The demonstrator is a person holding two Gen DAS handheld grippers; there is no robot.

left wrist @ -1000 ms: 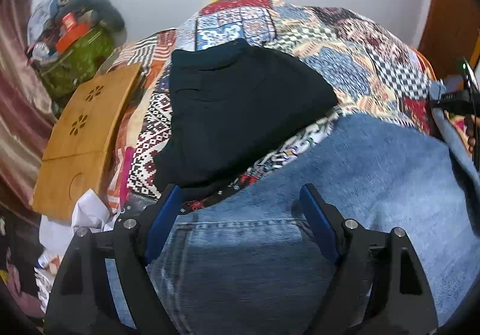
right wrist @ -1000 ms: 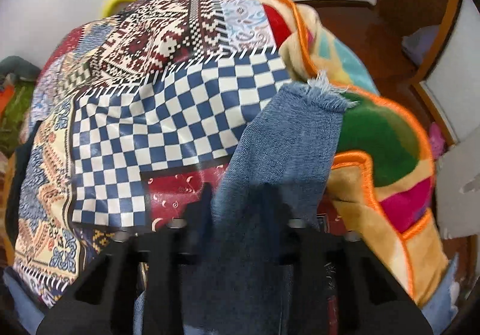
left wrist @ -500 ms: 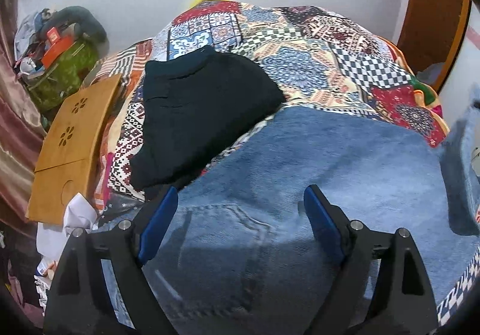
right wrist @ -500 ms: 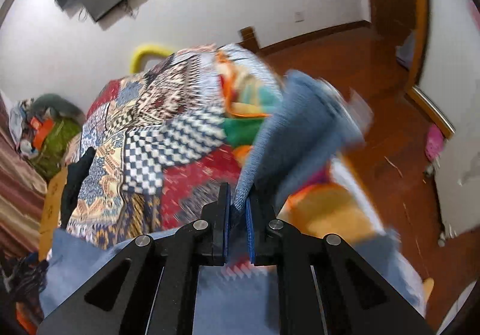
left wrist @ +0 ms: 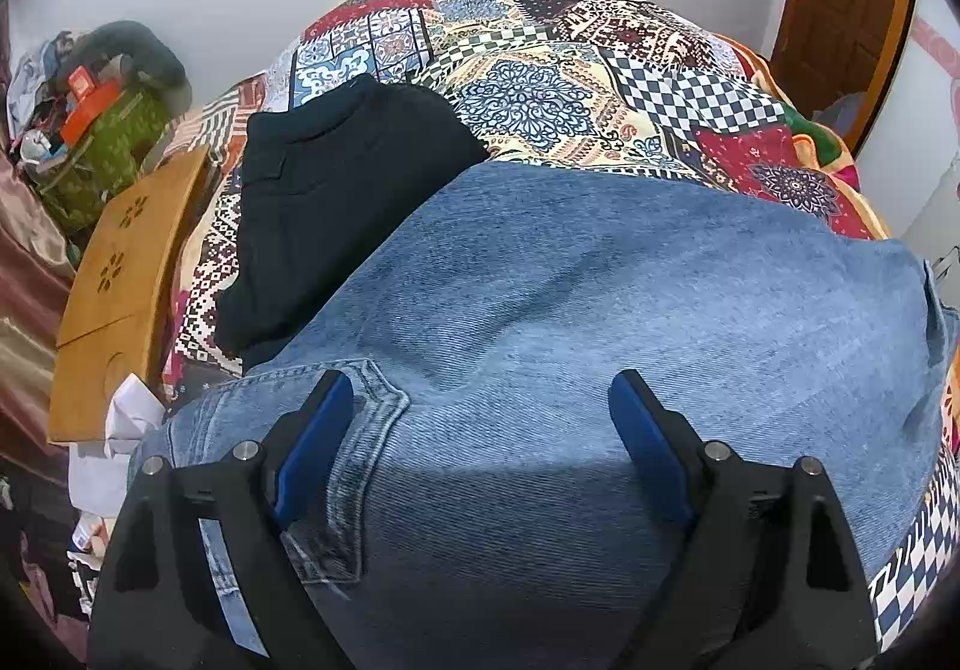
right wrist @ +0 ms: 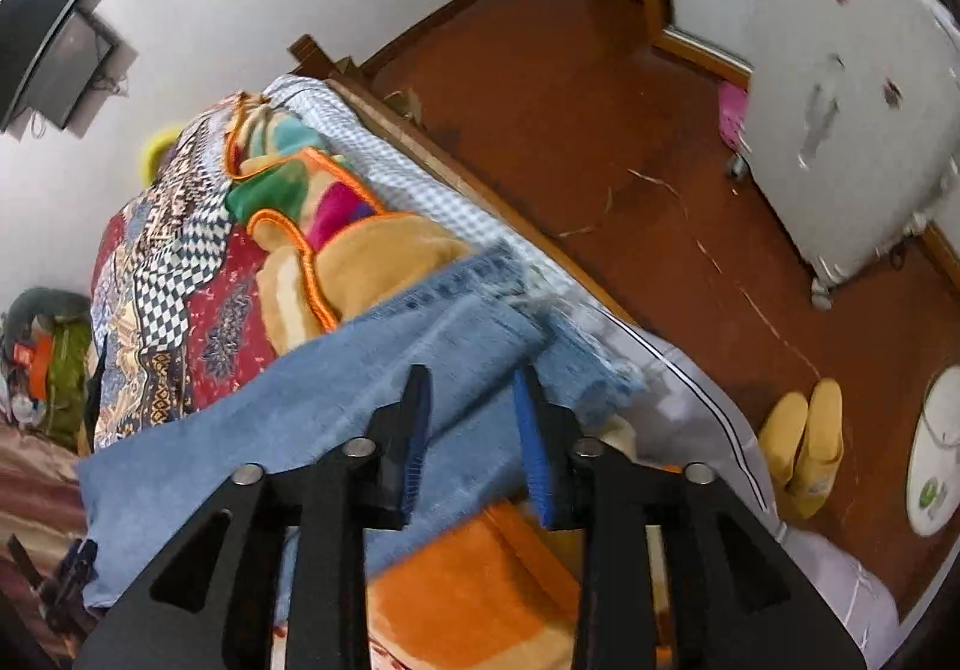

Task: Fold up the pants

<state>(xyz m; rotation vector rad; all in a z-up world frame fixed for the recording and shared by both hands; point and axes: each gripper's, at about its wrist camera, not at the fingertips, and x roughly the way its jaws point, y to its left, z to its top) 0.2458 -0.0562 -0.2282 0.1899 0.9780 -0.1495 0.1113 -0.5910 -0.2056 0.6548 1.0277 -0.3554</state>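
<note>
Right wrist view: right tongs point(right wrist: 474, 406) had just been parting, releasing the jeans point(right wrist: 336, 388) leg; left tongs point(left wrist: 480, 418) hovered apart above them.

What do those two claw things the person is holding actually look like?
Both look alike. The left claw and the right claw each have two black angular arms with triangular cut-outs and round silver bolt heads. The fingers carry flat blue pads on their inner faces. No cables, hands or sleeves show.
</note>
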